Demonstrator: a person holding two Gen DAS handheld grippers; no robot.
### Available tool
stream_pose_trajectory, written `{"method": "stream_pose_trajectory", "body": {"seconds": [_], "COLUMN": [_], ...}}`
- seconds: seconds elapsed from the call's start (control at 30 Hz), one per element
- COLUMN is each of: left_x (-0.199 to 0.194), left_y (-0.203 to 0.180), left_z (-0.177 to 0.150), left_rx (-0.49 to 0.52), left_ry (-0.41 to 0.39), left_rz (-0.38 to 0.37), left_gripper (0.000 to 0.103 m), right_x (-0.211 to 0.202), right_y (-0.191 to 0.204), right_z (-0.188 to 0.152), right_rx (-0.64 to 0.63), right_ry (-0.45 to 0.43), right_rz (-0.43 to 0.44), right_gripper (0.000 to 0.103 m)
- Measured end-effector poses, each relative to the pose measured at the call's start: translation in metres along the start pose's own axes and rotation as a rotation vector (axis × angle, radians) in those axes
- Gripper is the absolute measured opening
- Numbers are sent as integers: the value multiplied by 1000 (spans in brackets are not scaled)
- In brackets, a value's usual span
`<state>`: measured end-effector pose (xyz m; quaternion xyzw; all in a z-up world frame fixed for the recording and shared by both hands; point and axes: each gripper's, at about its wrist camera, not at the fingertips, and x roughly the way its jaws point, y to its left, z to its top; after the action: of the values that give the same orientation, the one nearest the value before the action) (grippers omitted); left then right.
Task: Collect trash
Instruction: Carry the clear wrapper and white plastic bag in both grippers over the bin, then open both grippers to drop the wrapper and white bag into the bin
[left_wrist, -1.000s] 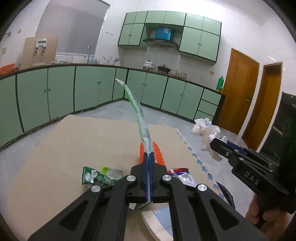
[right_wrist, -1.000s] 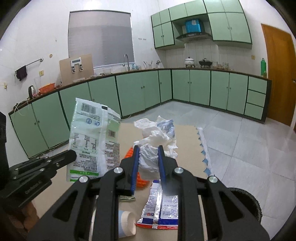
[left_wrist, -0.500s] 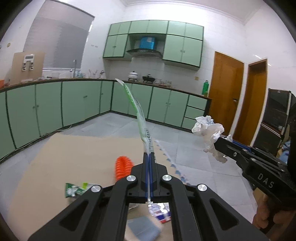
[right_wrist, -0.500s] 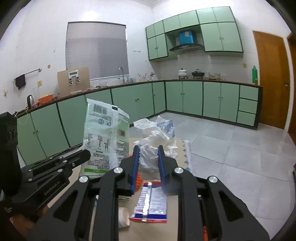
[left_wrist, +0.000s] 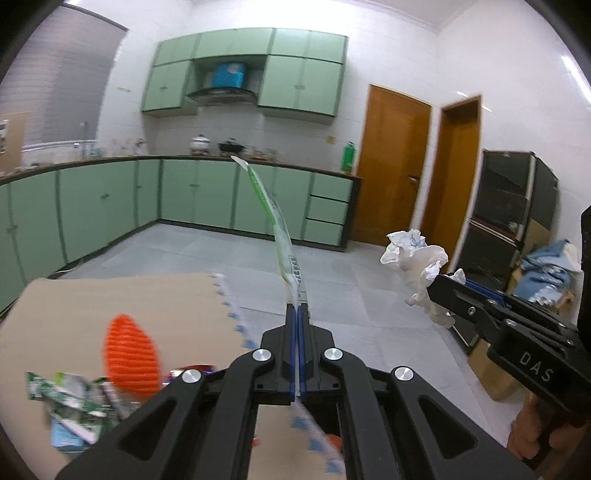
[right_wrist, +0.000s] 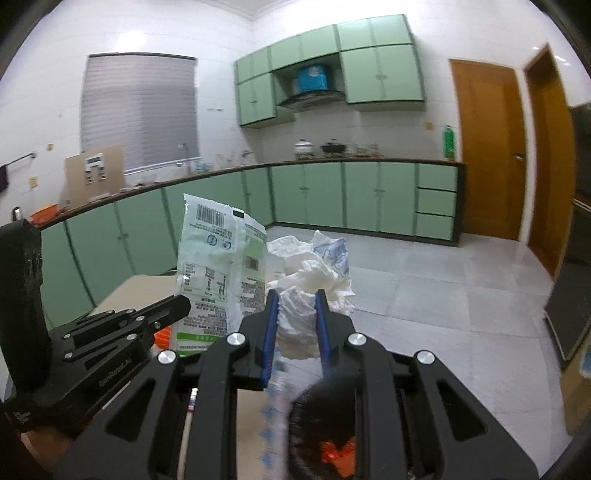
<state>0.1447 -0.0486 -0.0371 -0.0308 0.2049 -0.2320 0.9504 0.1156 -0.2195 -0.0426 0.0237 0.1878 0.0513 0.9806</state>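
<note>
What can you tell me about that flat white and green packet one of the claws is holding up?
The packet is an empty, flattened plastic pouch, white with green trim, printed with a barcode, round marks and small text blocks. It looks thin, crinkled and torn open along the top. It stands nearly upright in the air, pinched at its lower end by the left gripper, whose camera sees it edge-on as a thin curved strip. Nothing else touches it.
</note>
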Motion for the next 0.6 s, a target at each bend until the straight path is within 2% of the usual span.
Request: {"method": "stream_pose_trajectory", "body": {"seconds": [0.27, 0.53, 0.6], "left_x": [48, 103, 117], "left_y": [-36, -47, -49], "left_z": [-16, -40, -44], "left_rx": [35, 41, 47], "left_ry": [61, 179, 207], "left_rz": [-69, -78, -79], "left_gripper": [1, 1, 1], "right_x": [12, 49, 60], "right_y": [-65, -97, -101], "right_z": [-35, -66, -72], "right_rx": [64, 98, 101], "right_ry": [51, 128, 152], "right_rz": [-107, -146, -154], "right_gripper": [19, 19, 23]}}
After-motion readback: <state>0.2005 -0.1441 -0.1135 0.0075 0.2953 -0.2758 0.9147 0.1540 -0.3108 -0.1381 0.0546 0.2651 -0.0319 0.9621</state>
